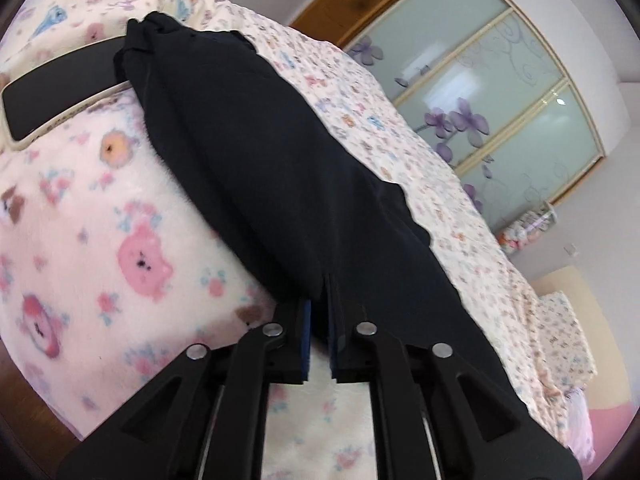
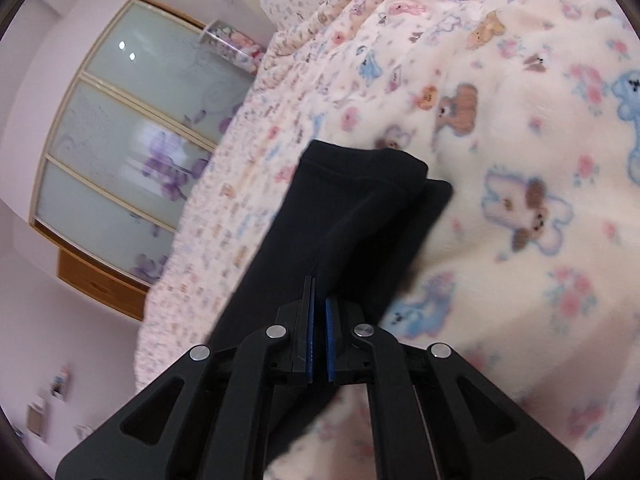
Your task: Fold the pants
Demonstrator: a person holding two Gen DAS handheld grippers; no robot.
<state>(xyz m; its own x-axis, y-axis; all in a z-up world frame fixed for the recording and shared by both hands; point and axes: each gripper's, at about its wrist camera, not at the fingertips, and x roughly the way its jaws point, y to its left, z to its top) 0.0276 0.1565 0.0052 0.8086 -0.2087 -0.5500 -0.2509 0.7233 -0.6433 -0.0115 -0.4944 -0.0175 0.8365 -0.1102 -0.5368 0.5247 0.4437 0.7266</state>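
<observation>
Dark navy pants [image 1: 256, 152] lie stretched along a bed over a fleece blanket with cartoon animals. My left gripper [image 1: 326, 284] is shut on the near edge of the pants, cloth pinched between its blue pads. In the right wrist view the pants [image 2: 360, 208] show their two leg ends stacked at the far end. My right gripper [image 2: 318, 288] is shut on the pants' edge, lifting the cloth off the blanket.
A black tablet-like slab with a cream rim [image 1: 52, 96] lies on the blanket [image 1: 120, 220] beside the pants' far end. A floral sheet [image 1: 440, 184] covers the bed's other side. A glass-door wardrobe [image 1: 492, 92] stands past the bed.
</observation>
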